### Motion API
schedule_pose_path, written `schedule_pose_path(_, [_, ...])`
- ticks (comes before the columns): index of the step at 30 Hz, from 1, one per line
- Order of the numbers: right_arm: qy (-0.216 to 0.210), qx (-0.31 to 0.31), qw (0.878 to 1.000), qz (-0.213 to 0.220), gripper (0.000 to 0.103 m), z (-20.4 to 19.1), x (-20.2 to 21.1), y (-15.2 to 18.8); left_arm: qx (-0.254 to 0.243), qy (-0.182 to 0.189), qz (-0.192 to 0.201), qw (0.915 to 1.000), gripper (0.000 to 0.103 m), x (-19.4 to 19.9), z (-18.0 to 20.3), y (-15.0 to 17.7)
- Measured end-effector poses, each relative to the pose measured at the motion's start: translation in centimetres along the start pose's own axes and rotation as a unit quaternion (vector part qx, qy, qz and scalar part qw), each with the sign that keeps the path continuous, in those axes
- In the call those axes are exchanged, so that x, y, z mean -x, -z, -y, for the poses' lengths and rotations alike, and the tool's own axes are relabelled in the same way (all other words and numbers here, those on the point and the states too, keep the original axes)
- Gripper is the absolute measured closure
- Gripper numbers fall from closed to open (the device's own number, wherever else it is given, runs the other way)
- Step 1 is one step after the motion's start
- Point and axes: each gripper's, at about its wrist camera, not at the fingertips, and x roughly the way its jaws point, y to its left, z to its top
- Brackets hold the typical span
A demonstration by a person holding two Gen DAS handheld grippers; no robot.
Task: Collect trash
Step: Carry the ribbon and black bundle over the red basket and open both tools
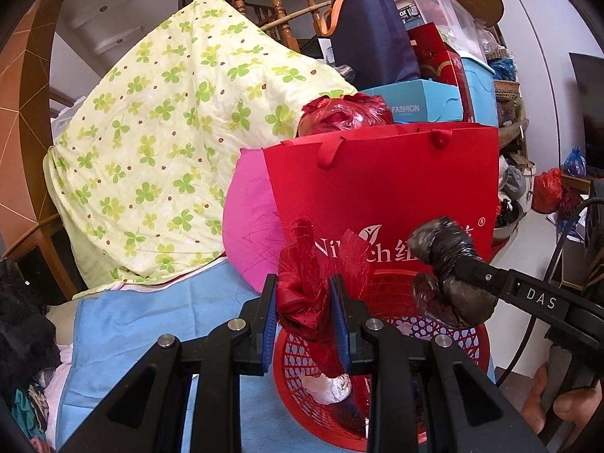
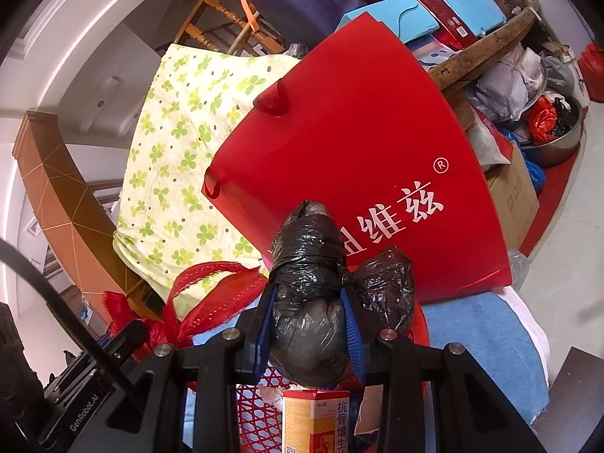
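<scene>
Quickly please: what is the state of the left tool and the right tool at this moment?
Left tool: closed on the red mesh scrap, above the red basket.
Right tool: closed on the black plastic bundle.

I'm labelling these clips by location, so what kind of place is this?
Most likely a lived-in home, in a cluttered storage corner near a staircase. A wooden stair railing runs behind a clover-print quilt, and stacked boxes and a red paper bag crowd the space.
</scene>
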Motion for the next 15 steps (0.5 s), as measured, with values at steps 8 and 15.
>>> schedule_pose_path(8, [-0.001,0.003,1.000,-0.001,0.066,-0.1,-0.1,0.1,0.000,0.012,-0.008,0.9999,0.072,-0.6,0.3,0.5])
schedule_pose_path(15, [0.001,0.005,1.000,0.000,0.066,-0.2,-0.1,0.0,0.001,0.028,-0.018,0.9995,0.065,-1.4,0.5,1.1])
